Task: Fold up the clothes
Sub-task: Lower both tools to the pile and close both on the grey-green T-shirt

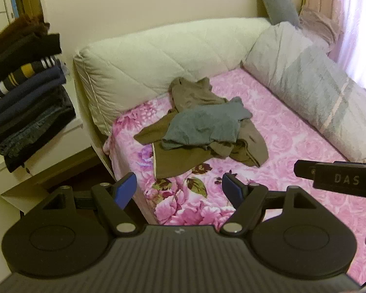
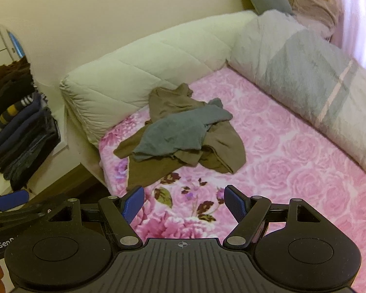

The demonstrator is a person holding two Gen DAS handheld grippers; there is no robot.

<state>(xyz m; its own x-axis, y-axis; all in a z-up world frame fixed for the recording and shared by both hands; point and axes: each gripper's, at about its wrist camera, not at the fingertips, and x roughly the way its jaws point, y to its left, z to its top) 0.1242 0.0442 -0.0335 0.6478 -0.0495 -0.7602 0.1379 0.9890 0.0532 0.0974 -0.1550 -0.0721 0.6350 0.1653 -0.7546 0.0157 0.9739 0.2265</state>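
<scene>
I saw both grippers hovering above the near edge of the bed (image 1: 292, 146), nothing gripped: left gripper (image 1: 179, 190) spread wide, right gripper (image 2: 184, 204) likewise. A pink floral blanket (image 2: 292, 161) covered the mattress. An olive garment (image 1: 183, 161) lay crumpled near the headboard end, a grey-blue garment (image 1: 202, 127) heaped over it. A cream quilted headboard (image 1: 158, 56) stood behind; grey pillows (image 2: 305, 73) lined the far edge. Left of the bed, a stack of folded dark clothes (image 1: 24, 102) sat on a white shelf (image 1: 51, 161).

Crumpled olive-brown garment (image 1: 246, 144), unfolded, spread on the bed (image 1: 292, 146) near its headboard-end corner, rumpled grey-blue garment (image 1: 202, 127) lying across its middle, touching
</scene>
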